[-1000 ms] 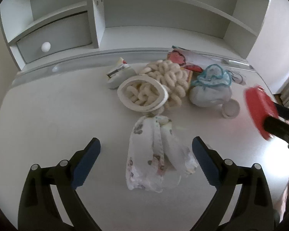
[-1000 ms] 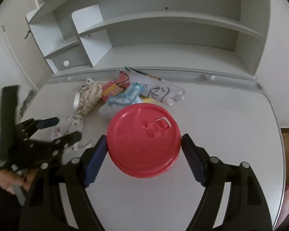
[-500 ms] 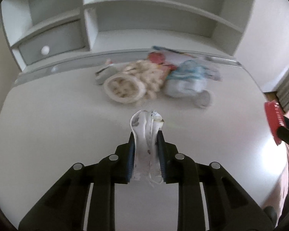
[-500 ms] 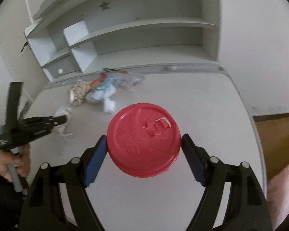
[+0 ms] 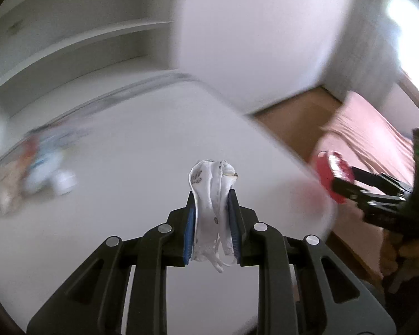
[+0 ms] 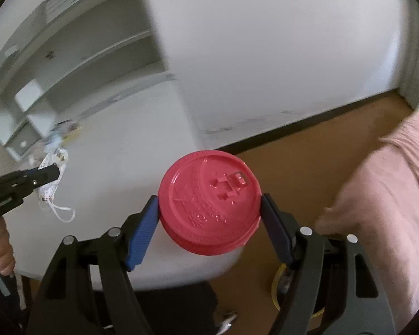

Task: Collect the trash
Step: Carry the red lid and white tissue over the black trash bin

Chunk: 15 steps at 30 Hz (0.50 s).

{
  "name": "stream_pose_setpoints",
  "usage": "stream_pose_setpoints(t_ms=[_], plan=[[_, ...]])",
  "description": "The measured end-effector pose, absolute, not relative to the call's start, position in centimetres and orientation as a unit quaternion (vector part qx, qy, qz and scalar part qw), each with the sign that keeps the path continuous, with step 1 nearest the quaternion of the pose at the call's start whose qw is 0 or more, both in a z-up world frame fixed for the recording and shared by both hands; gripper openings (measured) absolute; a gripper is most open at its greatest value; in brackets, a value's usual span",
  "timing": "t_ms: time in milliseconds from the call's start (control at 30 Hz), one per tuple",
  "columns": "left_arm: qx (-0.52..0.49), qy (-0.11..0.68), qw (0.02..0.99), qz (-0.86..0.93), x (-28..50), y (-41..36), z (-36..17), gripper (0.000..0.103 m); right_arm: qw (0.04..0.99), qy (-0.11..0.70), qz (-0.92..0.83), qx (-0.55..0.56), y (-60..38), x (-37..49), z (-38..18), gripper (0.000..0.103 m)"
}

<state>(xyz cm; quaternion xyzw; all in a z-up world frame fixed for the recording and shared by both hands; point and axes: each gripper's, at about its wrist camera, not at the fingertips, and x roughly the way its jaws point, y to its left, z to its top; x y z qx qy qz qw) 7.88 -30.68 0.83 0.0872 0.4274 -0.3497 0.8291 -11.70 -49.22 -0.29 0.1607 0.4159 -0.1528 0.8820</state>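
Note:
My left gripper (image 5: pixel 211 195) is shut on a white patterned face mask (image 5: pixel 209 176), which hangs above the white desk (image 5: pixel 111 181) with its ear loops dangling. In the right wrist view the same mask (image 6: pixel 51 192) droops from the left gripper (image 6: pixel 51 171) at far left. My right gripper (image 6: pixel 209 198) holds a red plastic cup lid (image 6: pixel 209 203) by its rim, and its jaws are closing on it over the desk's right corner. The left wrist view shows that lid (image 5: pixel 328 173) edge-on at the right.
A blurred pile of trash (image 5: pixel 42 162) and a small white roll (image 5: pixel 64 181) lie at the desk's far left below the shelf unit (image 6: pixel 69 55). Right of the desk are a wooden floor (image 6: pixel 307 150), a pink bedcover (image 6: pixel 391 195) and a yellow ring (image 6: pixel 278 293) on the floor.
The left gripper shut on the mask, lifted it and swung right, away from the pile. The right gripper carried the red lid right to the desk's corner.

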Motion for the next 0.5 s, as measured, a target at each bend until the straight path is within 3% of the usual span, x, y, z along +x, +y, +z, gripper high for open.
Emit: stream_pose_setpoints(t_ms=[200,500], plan=[[0.128,0.425,0.764,-0.469,2.6,-41.8,-0.8,0.021,0.848,0.422,-0.244,0.207,-55.7,-19.8,-2.6,0.071],[0.181,0.429,0.685,-0.561,-3.6,-51.8,-5.6,0.021,0.778,0.466,-0.317,0.279,-62.3,-28.8,-10.2,0.071]])
